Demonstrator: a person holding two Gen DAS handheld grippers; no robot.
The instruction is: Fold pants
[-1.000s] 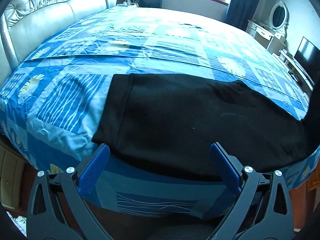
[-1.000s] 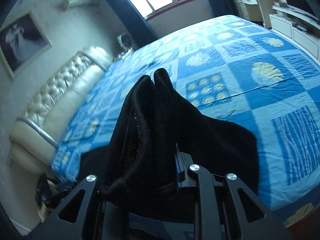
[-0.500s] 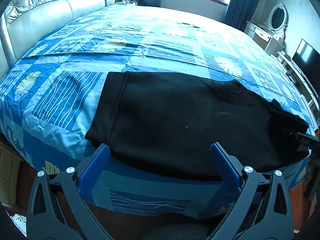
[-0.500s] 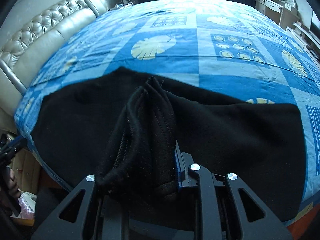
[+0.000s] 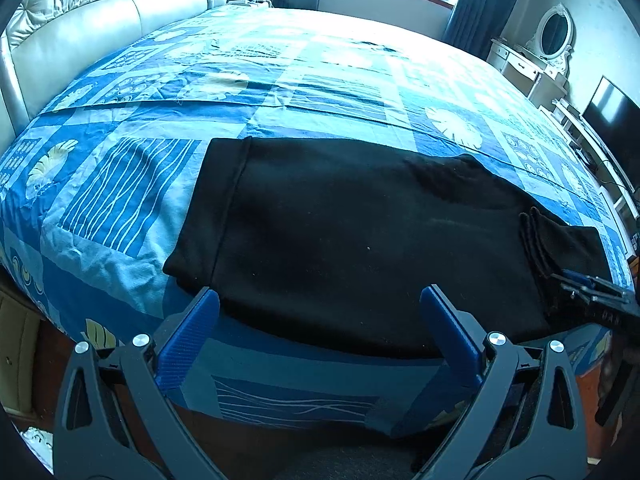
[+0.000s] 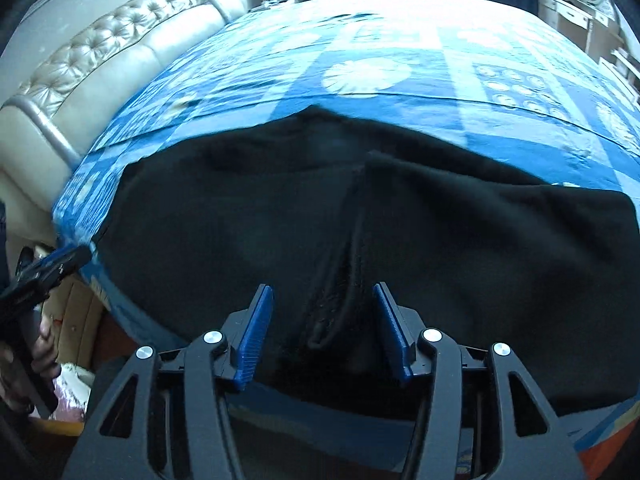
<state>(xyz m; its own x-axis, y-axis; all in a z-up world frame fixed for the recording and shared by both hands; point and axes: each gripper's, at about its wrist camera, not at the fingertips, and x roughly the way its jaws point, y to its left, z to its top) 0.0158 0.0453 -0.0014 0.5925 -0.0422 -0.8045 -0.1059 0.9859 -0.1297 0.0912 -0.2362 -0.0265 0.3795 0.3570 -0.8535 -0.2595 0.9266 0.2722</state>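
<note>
A: The pants [image 5: 360, 240] lie folded over on the bed [image 5: 120, 200]; the right gripper [image 6: 324, 320] has just been opening, fabric loose between.

B: Left gripper [image 5: 320, 320] wide, empty. More folding likely.

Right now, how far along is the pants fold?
Done: pants lie doubled on the bed, cuff end laid back on top. In hand: right gripper has just been opening, cuff loose between its pads. Left gripper open, idle. Left: likely another fold.
</note>
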